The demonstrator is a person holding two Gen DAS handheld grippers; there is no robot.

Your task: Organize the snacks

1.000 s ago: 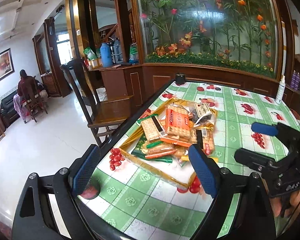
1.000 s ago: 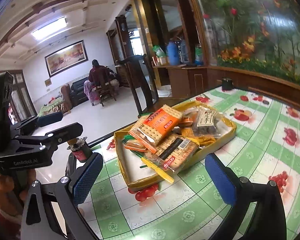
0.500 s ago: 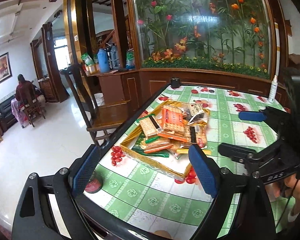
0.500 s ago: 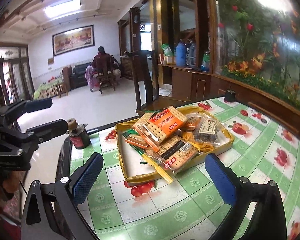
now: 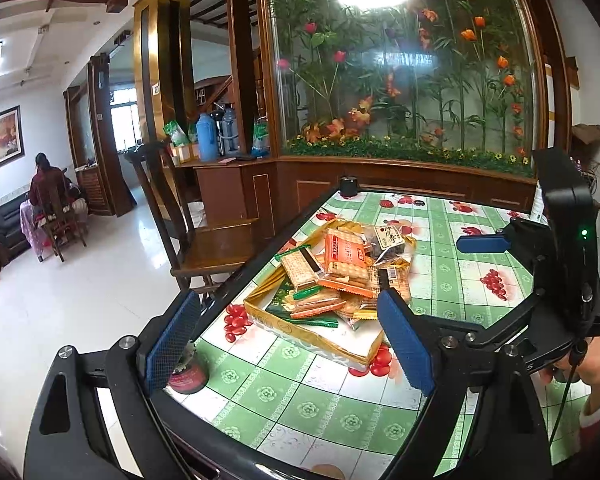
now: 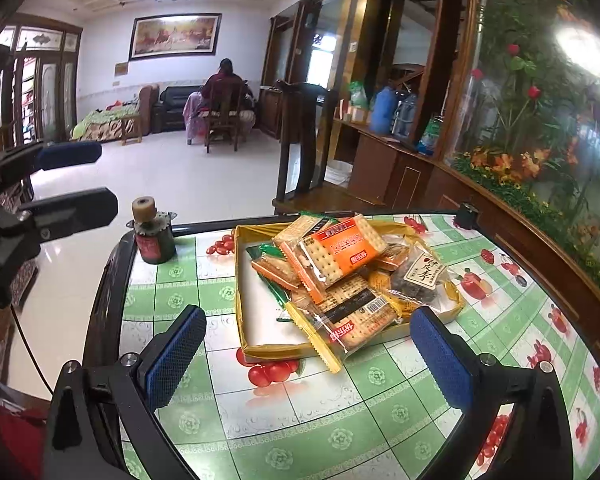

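Ahead of my right claw (image 6: 306, 356) the table (image 6: 340, 432) wears a glossy, smooth vinyl cloth printed in green checks, its rim shiny black. The gold tray (image 6: 274, 351) past my fingertips looks like glossy card, white and matt inside. The cracker packets (image 6: 336, 256) in it are clear, crinkled plastic film that catches the light. My own pads (image 6: 176, 356) are rough, matt blue rubber on matt black plastic arms with bright metal screws. Left of my left claw (image 5: 288, 344), the chair (image 5: 216, 246) is polished dark wood.
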